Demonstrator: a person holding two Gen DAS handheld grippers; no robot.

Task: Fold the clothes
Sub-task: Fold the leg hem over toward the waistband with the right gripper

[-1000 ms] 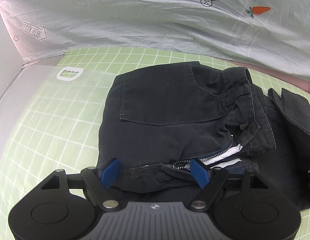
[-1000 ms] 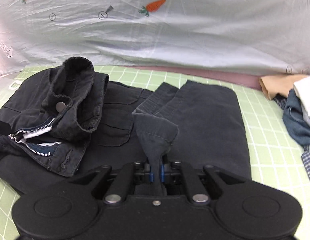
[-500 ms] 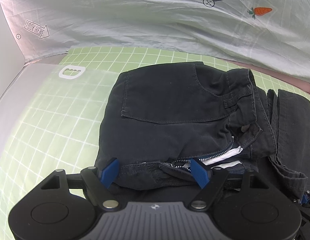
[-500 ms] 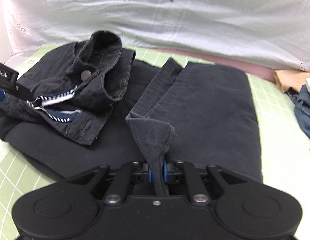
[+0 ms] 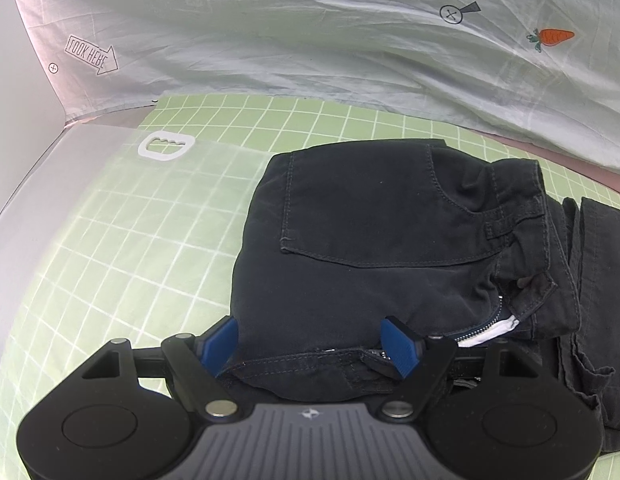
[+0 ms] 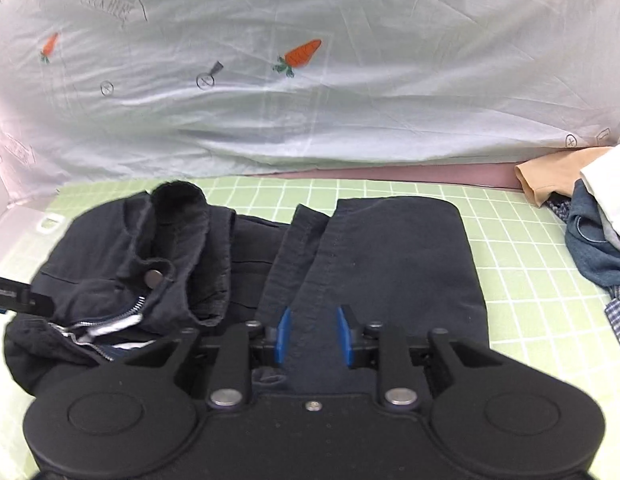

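Let go of the trouser leg gripped a second ago: right tongs (image 6: 313, 334) now parted, jaws just opened, flat hem between the pads untouched. Black trousers (image 6: 397, 264) folded on the green checked tabletop (image 6: 521, 312). Left tongs (image 5: 315, 346) spread wide over the waistband, pinching nothing. Open tabletop left and front; pile of clothes (image 6: 593, 232) near right edge, pale sheet (image 5: 310, 40) behind.

Matt black cotton trousers (image 5: 389, 240), metal zip (image 5: 485, 326), creased thin backdrop sheet (image 5: 310, 48)
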